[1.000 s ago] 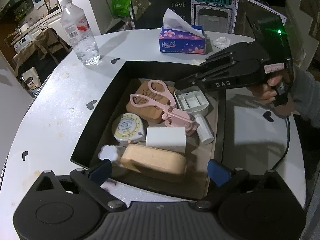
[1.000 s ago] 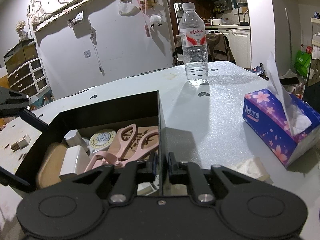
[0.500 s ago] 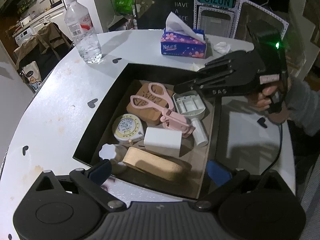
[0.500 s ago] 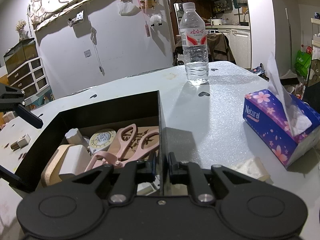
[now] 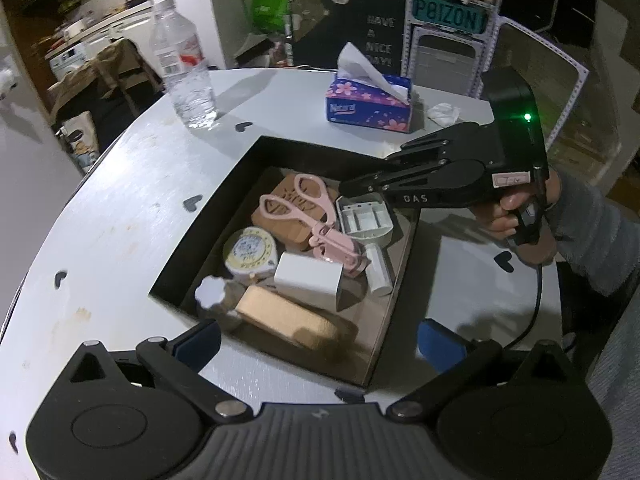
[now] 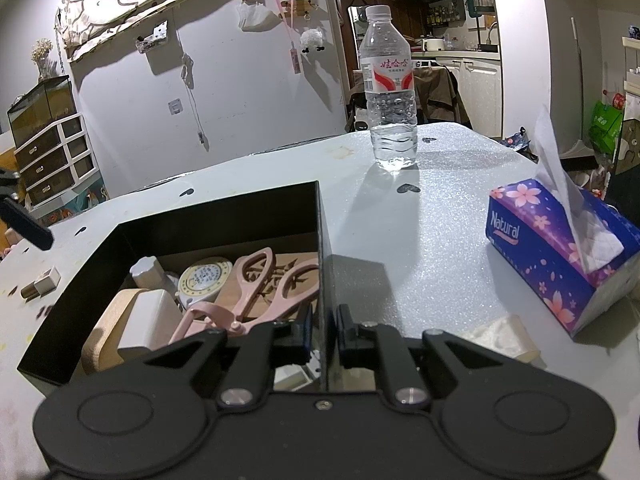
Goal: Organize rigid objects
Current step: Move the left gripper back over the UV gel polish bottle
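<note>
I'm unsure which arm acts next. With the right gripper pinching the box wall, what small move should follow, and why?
Probably lower the open left gripper toward the wooden block nearest it, while the right gripper steadies the black box by its wall.

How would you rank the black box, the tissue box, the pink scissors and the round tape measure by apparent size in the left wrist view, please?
1. black box
2. pink scissors and tissue box: look alike; the tissue box lies farther away, so unsure
3. round tape measure
</note>
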